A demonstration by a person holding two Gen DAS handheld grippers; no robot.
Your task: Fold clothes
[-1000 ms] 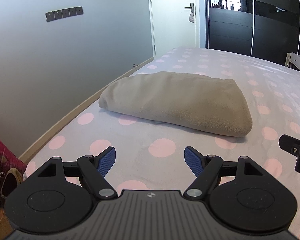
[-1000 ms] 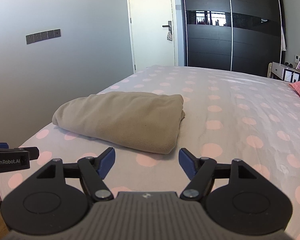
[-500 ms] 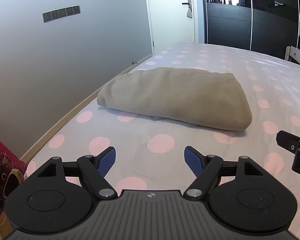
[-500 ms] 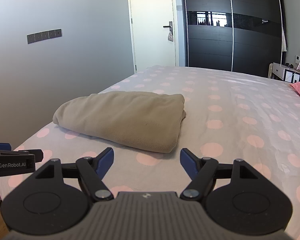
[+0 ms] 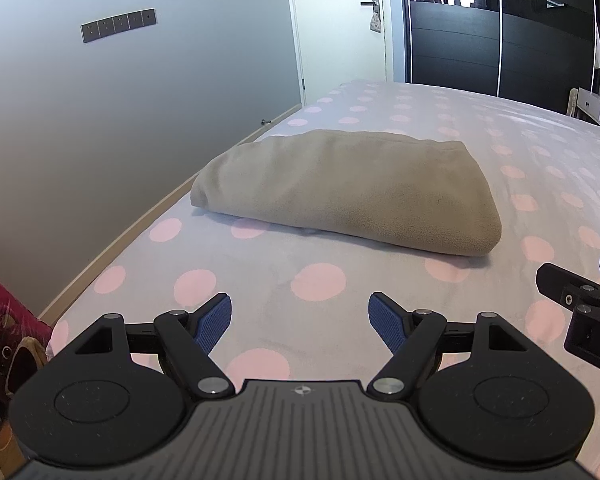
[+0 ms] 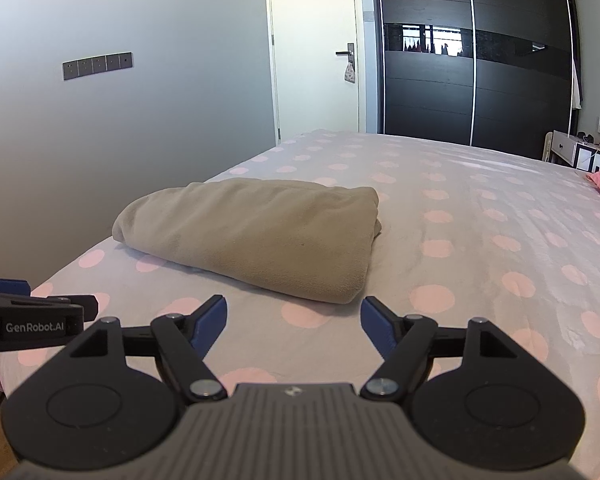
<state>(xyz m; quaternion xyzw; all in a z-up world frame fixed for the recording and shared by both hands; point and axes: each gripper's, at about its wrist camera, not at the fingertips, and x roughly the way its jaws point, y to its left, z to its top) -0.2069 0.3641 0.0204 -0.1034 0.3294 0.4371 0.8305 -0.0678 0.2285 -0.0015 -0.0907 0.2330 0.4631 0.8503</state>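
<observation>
Beige cloth [image 5: 348,188] lies folded on polka-dot bed [image 5: 260,272], far of both; left gripper [image 5: 300,316] & right gripper [image 6: 293,318] released, nothing betw jaws

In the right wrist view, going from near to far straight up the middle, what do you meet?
Right gripper with its jaws open and empty → folded beige garment → polka-dot bed sheet → white door and dark wardrobe at the far wall.

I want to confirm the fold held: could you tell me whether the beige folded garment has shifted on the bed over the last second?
No. The beige folded garment lies over the same pink dots of the bedsheet.
</observation>
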